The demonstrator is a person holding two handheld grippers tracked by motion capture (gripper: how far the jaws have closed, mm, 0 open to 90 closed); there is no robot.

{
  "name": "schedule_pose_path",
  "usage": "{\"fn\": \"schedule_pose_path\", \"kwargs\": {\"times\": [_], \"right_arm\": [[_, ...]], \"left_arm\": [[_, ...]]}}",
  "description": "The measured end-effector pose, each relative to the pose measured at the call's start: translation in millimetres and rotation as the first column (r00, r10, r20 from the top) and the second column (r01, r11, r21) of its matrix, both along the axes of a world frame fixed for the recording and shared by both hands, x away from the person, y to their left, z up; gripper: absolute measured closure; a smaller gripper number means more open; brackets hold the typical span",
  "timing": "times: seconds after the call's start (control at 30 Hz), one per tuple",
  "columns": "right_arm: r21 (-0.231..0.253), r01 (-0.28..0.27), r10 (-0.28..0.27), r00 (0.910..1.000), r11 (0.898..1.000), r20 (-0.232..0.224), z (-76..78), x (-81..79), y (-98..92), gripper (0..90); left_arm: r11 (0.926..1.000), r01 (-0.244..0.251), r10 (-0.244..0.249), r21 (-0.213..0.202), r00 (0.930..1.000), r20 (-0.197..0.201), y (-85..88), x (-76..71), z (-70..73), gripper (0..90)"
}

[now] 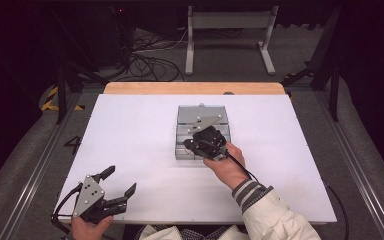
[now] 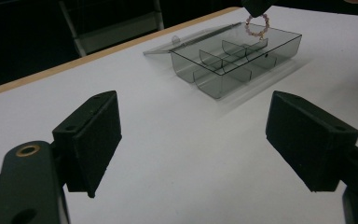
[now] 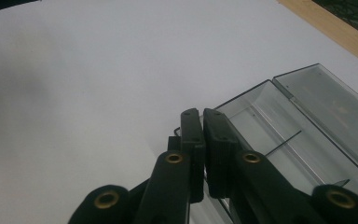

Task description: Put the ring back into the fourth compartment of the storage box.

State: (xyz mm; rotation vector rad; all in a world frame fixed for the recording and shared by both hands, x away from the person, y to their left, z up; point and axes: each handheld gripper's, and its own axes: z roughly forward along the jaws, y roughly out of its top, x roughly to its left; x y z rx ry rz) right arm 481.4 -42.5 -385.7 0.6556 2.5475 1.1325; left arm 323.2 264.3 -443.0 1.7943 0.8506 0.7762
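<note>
Right gripper [image 3: 202, 116] clamped on bead bracelet [image 2: 257, 26] hangs over the open box [image 2: 235, 58], not yet dropped; left gripper [image 2: 193, 140] spread empty above the desk [image 1: 130, 140]

Black grippers, grey triangular plates, black cables; cream sleeve [image 1: 275, 217], striped cuff [image 1: 249, 192].

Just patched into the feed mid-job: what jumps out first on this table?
A smoky transparent plastic compartment box, lid open, sits mid-table on the white tabletop. The right gripper hangs over it, shut on a small pink beaded ring dangling above a compartment. The left gripper waits open near the table's near left corner.
</note>
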Motion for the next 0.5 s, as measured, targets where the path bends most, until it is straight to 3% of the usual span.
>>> {"fn": "schedule_pose_path", "kwargs": {"times": [0.5], "right_arm": [[-0.008,0.055,-0.055,0.9984,0.998,-0.012,-9.5,23.0,13.2,88.1]], "left_arm": [[1.0000,0.003,-0.003,-0.002,1.0000,-0.003,0.5,-0.2,0.1,18.7]]}}
